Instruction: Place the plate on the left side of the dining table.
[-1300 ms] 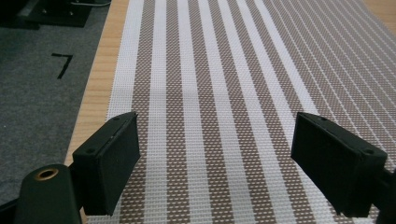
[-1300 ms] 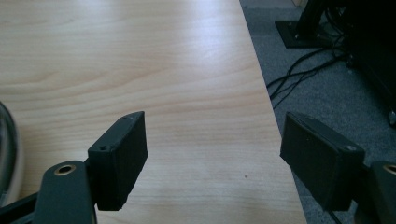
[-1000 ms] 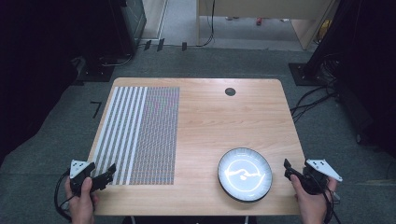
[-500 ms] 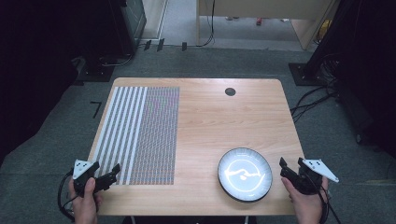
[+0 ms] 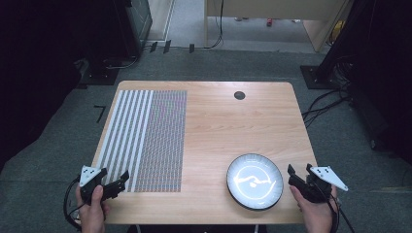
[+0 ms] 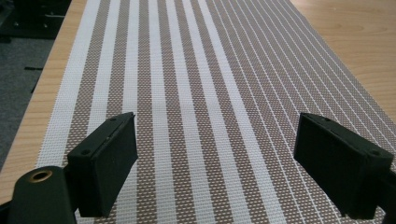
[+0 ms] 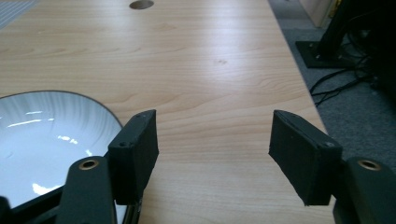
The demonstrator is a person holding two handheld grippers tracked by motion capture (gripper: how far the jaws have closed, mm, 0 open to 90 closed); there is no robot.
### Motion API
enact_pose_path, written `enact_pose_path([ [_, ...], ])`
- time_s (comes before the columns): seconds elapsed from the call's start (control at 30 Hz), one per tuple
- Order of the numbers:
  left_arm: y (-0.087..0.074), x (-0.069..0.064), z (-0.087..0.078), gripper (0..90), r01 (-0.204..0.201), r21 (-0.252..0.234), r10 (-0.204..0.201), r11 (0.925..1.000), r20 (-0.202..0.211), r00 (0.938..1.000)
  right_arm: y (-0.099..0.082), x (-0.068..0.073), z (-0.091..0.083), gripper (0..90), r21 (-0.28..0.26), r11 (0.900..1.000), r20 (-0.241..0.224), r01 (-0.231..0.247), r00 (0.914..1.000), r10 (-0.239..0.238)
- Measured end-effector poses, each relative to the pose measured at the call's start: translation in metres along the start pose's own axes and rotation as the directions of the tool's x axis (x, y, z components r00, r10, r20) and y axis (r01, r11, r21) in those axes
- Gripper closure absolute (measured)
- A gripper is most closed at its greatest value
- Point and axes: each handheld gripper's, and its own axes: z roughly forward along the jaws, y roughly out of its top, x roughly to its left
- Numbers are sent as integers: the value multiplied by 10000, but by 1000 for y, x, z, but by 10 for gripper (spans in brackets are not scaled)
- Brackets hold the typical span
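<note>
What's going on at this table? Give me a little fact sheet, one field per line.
Table: light wood, small round hole near far edge
Placemat: striped woven, flat on the left side
Plate: white, dark rim, near right, empty
Left gripper: open, over the placemat's near end, holding nothing
Right gripper: open, jaws just narrowed slightly, nothing between them, beside the plate's right rim

White plate beside striped placemat
</note>
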Motion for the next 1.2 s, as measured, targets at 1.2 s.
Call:
enact_pose_path([
  [1.2, 9, -70, 17, 133, -425, -50, 428, 9991, 1418, 9890, -8, 17, 4, 504, 254, 9995, -1050, 204, 9943, -177],
])
